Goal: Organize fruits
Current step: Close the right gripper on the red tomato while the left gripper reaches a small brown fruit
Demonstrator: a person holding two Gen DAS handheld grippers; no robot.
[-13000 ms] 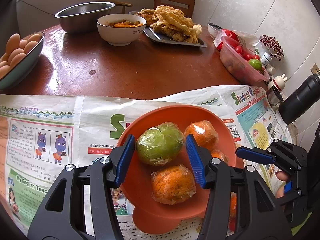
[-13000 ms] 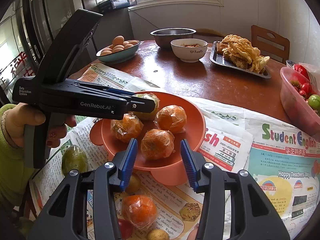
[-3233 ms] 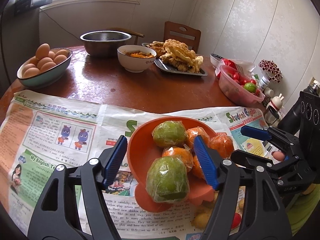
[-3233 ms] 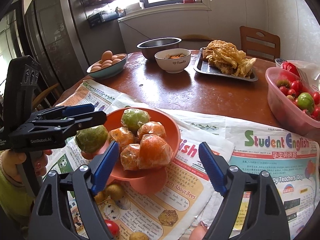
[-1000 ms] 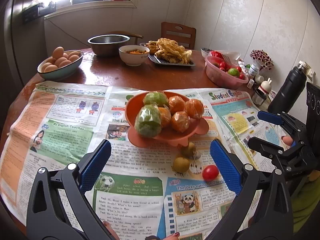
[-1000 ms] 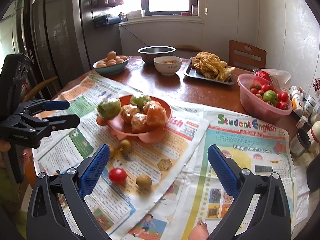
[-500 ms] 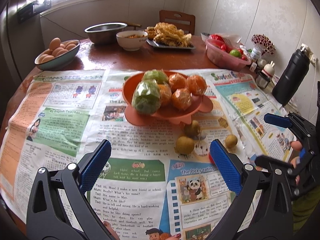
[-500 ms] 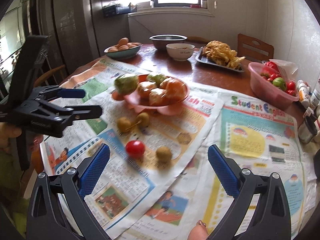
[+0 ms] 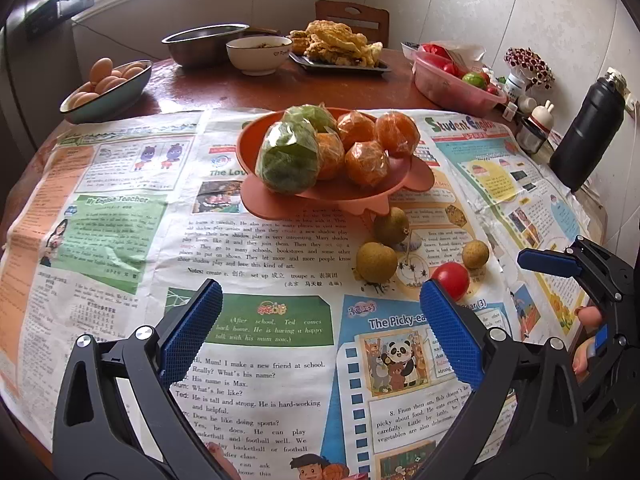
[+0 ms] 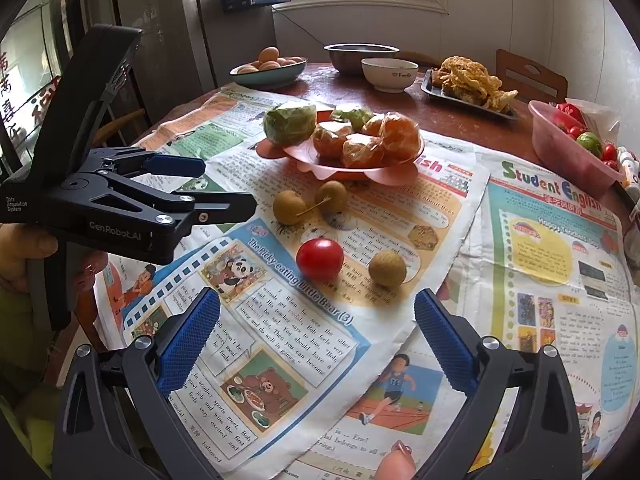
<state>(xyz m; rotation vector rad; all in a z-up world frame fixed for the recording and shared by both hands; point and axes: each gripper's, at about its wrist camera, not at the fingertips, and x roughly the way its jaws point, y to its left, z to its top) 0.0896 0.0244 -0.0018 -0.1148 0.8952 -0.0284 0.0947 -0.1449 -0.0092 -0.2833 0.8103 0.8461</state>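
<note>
Newspaper (image 9: pixel 260 320) covers the table, and on it stands an orange plate (image 9: pixel 416 178) heaped with wrapped oranges (image 9: pixel 366 162) and green fruit (image 9: pixel 288 158). Just in front of it lie three small brown fruits (image 10: pixel 290 208) and a red tomato (image 10: pixel 320 258), loose on the paper. The left gripper (image 9: pixel 316 330) and right gripper (image 10: pixel 316 334) hover above the paper, jaws spread wide and empty.

black angular left gripper (image 10: pixel 200 188) marked "genrobot.ai"; blue ribbed pads (image 10: pixel 188 344); silver screws; green sleeve (image 10: pixel 24 320)
</note>
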